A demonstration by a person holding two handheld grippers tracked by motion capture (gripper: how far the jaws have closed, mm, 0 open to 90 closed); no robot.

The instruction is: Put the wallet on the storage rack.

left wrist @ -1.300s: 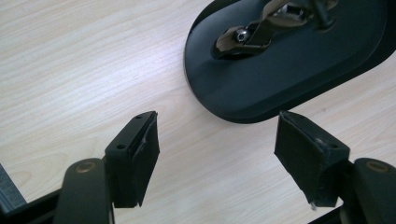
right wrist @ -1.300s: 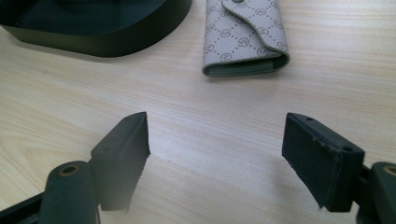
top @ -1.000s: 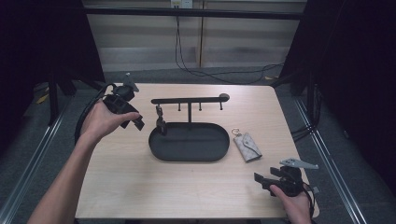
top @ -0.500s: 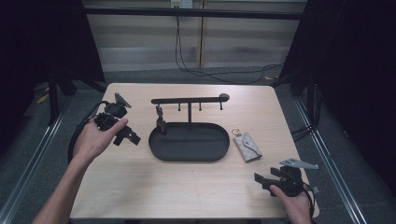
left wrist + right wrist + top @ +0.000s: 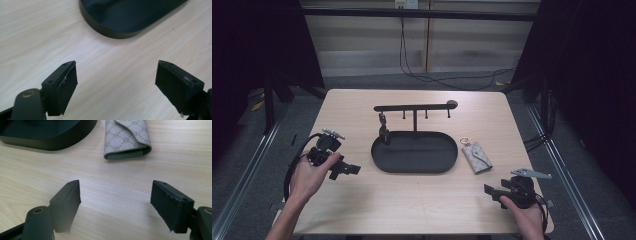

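Down at the front right edge of the pale wooden desk (image 5: 412, 210): right hand-held gripper (image 5: 492, 191), parted but just been closing a little, nothing between the jaws. Straight ahead of it, flat on the desk and just beside the black oval metal tray (image 5: 414, 171): the grey patterned fabric key pouch with its gold ring (image 5: 477, 157). Apart from the jaws in the right gripper view (image 5: 127, 138), flap edge facing them.

Over on the left: left hand-held gripper (image 5: 346, 170), spread wide, just been opening, empty, low over bare wood beside the tray's end wall (image 5: 120, 30).

Risks, as a judgement. Coming in flat and low likely shoves the thin pouch along the wood instead of pinching it. Nipping only the flap likely lets it unfold and dangle. Pushing it leftward jams it against the tray. Reaching high later risks knocking the thin black hook rail (image 5: 412, 107) or the small dark piece hanging from it (image 5: 383, 131).
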